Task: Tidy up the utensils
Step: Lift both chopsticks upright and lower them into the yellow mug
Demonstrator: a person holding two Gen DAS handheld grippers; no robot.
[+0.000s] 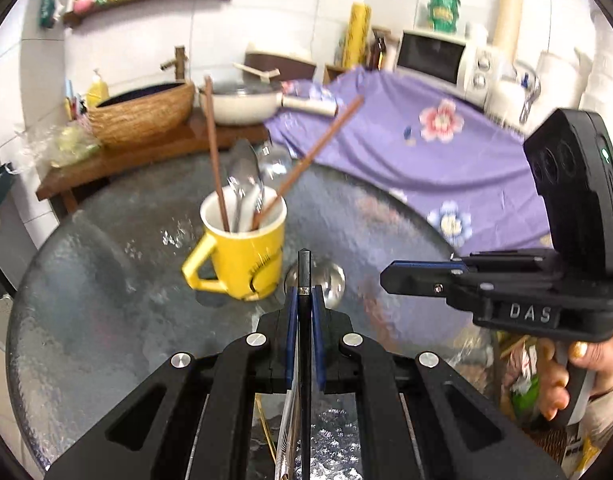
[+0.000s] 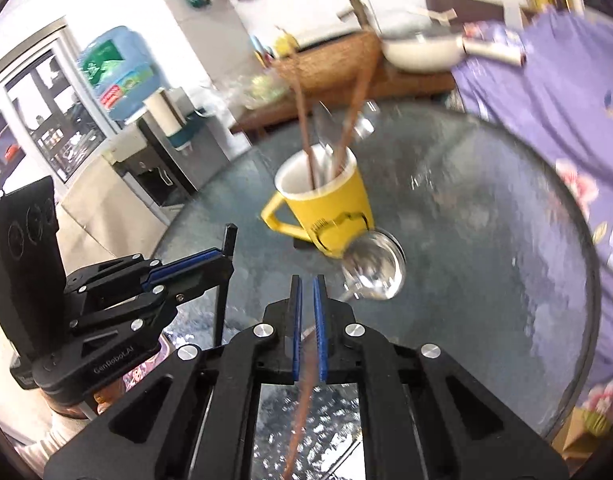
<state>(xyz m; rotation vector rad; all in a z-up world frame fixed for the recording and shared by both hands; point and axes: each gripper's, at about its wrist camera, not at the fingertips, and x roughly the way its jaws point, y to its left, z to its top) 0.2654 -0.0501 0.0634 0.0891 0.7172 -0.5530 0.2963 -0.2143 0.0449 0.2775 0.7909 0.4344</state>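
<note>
A yellow mug (image 1: 242,260) stands on the round glass table (image 1: 106,300) with two brown chopsticks (image 1: 216,160) and several metal spoons (image 1: 244,184) upright in it. My left gripper (image 1: 305,290) is shut on a black chopstick (image 1: 304,272) that pokes up above its blue pads, just right of the mug. My right gripper (image 2: 307,280) is shut on the brownish handle of a metal spoon (image 2: 376,268), whose shiny bowl hangs near the mug's (image 2: 326,208) base. In each view the other gripper shows at the side: the right one (image 1: 386,278), and the left one (image 2: 226,258) with its black chopstick (image 2: 229,240).
A purple flowered cloth (image 1: 406,148) covers the table's far right. Behind it stand a white pan (image 1: 242,108), a woven basket (image 1: 142,116) on a wooden bench and a white microwave (image 1: 442,60). A water dispenser (image 2: 118,76) stands to the left.
</note>
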